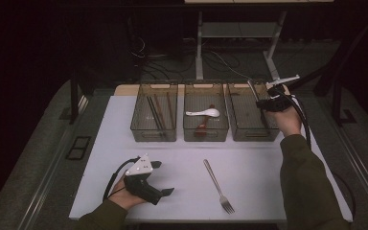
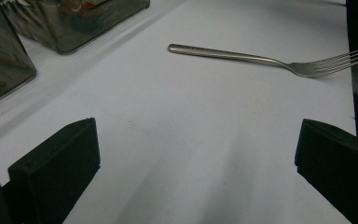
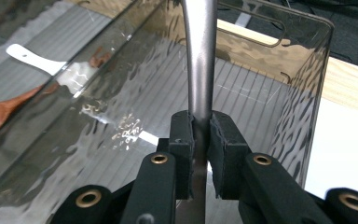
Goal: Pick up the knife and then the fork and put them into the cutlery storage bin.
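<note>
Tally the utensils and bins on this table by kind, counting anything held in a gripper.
Clear bins: 3
Chopsticks, left bin: cannot tell how many
White spoon: 1
Wooden spoon: 1
Fork on table: 1
Metal utensil in right gripper: 1
Total, without chopsticks: 7

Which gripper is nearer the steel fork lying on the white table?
Left. The left gripper rests on the table beside the steel fork; the right gripper is far off, over the right-hand clear bin.

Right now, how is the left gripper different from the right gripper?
The left gripper is open and empty; the right gripper is shut on a metal utensil handle. The left gripper rests low on the white table; the right gripper hangs over the right bin. Both have black jaws.
</note>
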Action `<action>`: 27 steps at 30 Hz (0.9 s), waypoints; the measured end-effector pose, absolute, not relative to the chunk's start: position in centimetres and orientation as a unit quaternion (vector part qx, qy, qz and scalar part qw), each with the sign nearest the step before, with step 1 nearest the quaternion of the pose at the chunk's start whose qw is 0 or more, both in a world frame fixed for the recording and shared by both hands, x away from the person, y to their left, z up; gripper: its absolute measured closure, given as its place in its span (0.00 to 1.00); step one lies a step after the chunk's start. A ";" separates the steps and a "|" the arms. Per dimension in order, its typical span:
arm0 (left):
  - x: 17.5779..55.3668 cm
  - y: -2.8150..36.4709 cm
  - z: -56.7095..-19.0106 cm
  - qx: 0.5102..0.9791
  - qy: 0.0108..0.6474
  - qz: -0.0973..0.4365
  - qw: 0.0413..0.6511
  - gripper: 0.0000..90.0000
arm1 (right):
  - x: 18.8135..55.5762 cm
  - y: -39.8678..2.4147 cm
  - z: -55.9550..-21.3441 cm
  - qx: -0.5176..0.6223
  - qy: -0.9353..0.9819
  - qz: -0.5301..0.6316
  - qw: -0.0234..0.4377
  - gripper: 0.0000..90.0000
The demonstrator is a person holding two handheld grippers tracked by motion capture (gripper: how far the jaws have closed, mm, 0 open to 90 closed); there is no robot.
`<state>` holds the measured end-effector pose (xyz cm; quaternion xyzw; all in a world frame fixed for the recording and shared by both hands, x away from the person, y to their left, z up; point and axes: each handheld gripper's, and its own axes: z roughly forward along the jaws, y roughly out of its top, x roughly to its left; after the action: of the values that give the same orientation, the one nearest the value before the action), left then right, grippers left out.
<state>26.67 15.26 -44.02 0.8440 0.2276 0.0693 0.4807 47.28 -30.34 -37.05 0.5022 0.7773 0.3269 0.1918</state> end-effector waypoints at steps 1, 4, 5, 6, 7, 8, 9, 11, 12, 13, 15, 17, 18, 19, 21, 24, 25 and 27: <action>26.7 15.2 -44.0 0.844 0.227 0.069 0.481 0.00 | 47.4 -30.3 -37.2 0.503 0.778 0.329 0.186 0.87; 26.6 15.3 -44.0 0.845 0.227 0.069 0.480 0.00 | 47.4 -30.1 -37.2 0.504 0.772 0.338 0.190 0.76; 26.6 15.3 -44.0 0.844 0.227 0.069 0.480 0.00 | 47.3 -30.0 -37.2 0.504 0.771 0.338 0.191 0.74; 26.6 15.3 -44.0 0.845 0.227 0.069 0.480 0.00 | 47.3 -30.0 -37.1 0.504 0.772 0.336 0.194 0.72; 26.6 15.3 -44.0 0.845 0.227 0.070 0.479 0.00 | 47.2 -30.0 -37.0 0.503 0.771 0.337 0.195 0.72; 26.6 15.2 -44.0 0.845 0.226 0.070 0.479 0.00 | 47.1 -30.1 -36.9 0.505 0.767 0.345 0.193 0.71; 26.6 15.2 -44.0 0.845 0.227 0.070 0.479 0.00 | 47.0 -30.2 -36.7 0.504 0.766 0.351 0.191 0.71; 26.6 15.2 -44.0 0.845 0.227 0.070 0.479 0.00 | 46.7 -30.3 -36.4 0.504 0.762 0.359 0.192 0.69; 26.6 15.2 -44.0 0.845 0.228 0.070 0.480 0.00 | 46.6 -30.4 -36.3 0.503 0.761 0.362 0.190 0.68; 26.6 15.2 -44.0 0.844 0.229 0.069 0.480 0.00 | 46.5 -30.5 -36.1 0.502 0.761 0.364 0.192 0.67; 26.6 15.2 -44.0 0.844 0.229 0.069 0.480 0.00 | 46.2 -30.6 -35.9 0.502 0.760 0.369 0.185 0.65; 26.6 15.2 -44.0 0.844 0.229 0.069 0.479 0.00 | 45.7 -30.8 -35.7 0.499 0.758 0.378 0.182 0.64; 26.6 15.2 -44.0 0.845 0.229 0.069 0.479 0.00 | 45.4 -30.8 -35.6 0.498 0.757 0.382 0.180 0.62; 26.6 15.2 -44.0 0.845 0.229 0.069 0.479 0.00 | 45.1 -30.8 -35.5 0.495 0.757 0.388 0.177 0.61; 26.6 15.1 -44.0 0.845 0.229 0.070 0.479 0.00 | 44.2 -30.8 -35.4 0.489 0.760 0.392 0.175 0.60; 26.6 15.1 -44.0 0.845 0.229 0.071 0.478 0.00 | 42.8 -30.8 -35.2 0.481 0.758 0.406 0.169 0.58; 26.6 15.1 -44.0 0.845 0.229 0.071 0.478 0.00 | 42.3 -30.8 -35.2 0.479 0.760 0.406 0.165 0.57; 26.6 15.1 -44.1 0.845 0.230 0.071 0.478 0.00 | 41.3 -30.7 -35.2 0.471 0.766 0.404 0.169 0.56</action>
<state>26.57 15.13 -44.06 0.8451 0.2297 0.0708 0.4776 41.34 -30.69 -35.17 0.4705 0.7661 0.4038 0.1694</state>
